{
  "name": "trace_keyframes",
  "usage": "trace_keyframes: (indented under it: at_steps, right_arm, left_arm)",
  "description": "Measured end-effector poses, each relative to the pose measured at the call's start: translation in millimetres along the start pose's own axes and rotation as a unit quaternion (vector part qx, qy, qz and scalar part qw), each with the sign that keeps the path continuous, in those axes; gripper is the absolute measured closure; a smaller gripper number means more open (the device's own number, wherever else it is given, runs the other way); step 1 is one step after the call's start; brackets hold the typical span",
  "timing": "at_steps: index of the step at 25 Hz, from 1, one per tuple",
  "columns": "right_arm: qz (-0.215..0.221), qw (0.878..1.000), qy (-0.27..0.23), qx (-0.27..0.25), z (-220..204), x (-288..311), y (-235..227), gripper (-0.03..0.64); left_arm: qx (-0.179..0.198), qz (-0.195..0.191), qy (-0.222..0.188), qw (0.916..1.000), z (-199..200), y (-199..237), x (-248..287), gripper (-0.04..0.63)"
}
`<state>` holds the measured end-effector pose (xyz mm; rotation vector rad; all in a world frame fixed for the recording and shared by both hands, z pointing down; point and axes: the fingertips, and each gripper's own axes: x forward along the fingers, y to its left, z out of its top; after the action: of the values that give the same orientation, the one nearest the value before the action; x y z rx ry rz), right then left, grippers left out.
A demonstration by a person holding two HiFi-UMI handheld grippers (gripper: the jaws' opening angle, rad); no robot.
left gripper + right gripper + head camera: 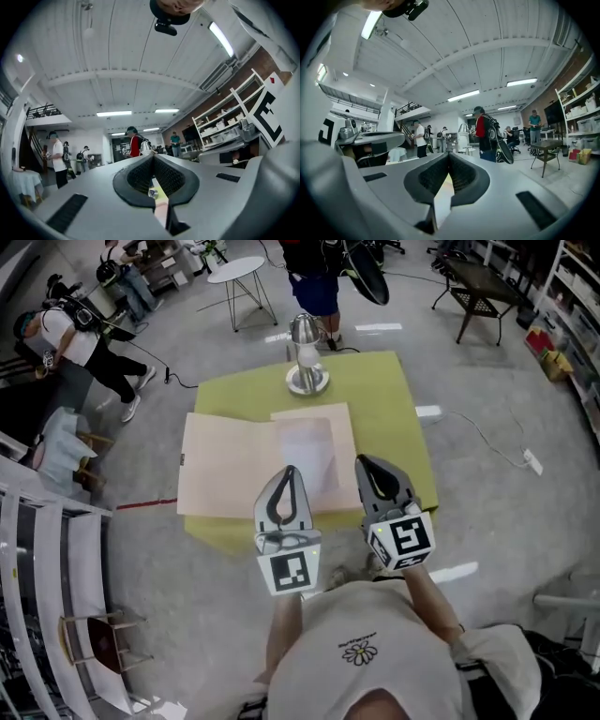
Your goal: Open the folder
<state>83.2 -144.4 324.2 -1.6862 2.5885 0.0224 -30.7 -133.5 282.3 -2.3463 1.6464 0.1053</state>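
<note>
The pale pink folder [230, 465] lies spread open and flat on the yellow-green table [394, 418], with a translucent sheet [307, 448] on its right half. Both grippers hover above the table's near edge, pointing away from me over the folder. My left gripper [288, 474] is shut and holds nothing; in the left gripper view its jaws [153, 157] meet at the tip, with a sliver of table showing below them. My right gripper [364, 465] is also shut and empty, its dark pads [440, 176] pressed together in the right gripper view.
A silver desk lamp [306, 357] stands at the table's far edge. Beyond it are a white round table [236, 270], a dark table [483, 282] and people standing [314, 277]. A white rack [47, 549] stands at the left. A cable [487, 442] runs across the floor at the right.
</note>
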Motion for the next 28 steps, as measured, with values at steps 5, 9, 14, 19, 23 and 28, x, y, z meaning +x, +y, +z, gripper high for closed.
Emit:
trace_keyframes:
  at_steps: [5, 9, 14, 19, 23, 28]
  right_arm:
    - [-0.022, 1.000, 0.021, 0.000, -17, -10, -13, 0.604]
    - [-0.021, 0.999, 0.033, -0.004, -23, -8, -3, 0.604]
    - [-0.025, 0.999, 0.035, 0.001, -26, -4, -7, 0.604]
    - [-0.025, 0.999, 0.037, 0.002, -26, -7, -7, 0.604]
    - [-0.025, 0.999, 0.040, 0.004, -25, -7, -5, 0.604]
    - [-0.024, 0.999, 0.045, -0.001, -28, -6, -5, 0.604]
  left_arm:
    - [0.014, 0.004, 0.032, 0.9994, -17, -1, -7, 0.580]
    - [0.003, 0.020, 0.045, 0.9988, -27, 14, -15, 0.580]
    - [0.003, 0.027, 0.055, 0.9981, -33, 21, -16, 0.580]
    - [0.000, 0.030, 0.058, 0.9979, -36, 23, -20, 0.581]
    - [-0.006, 0.033, 0.060, 0.9976, -40, 28, -22, 0.580]
    - [-0.009, 0.034, 0.065, 0.9973, -46, 29, -22, 0.580]
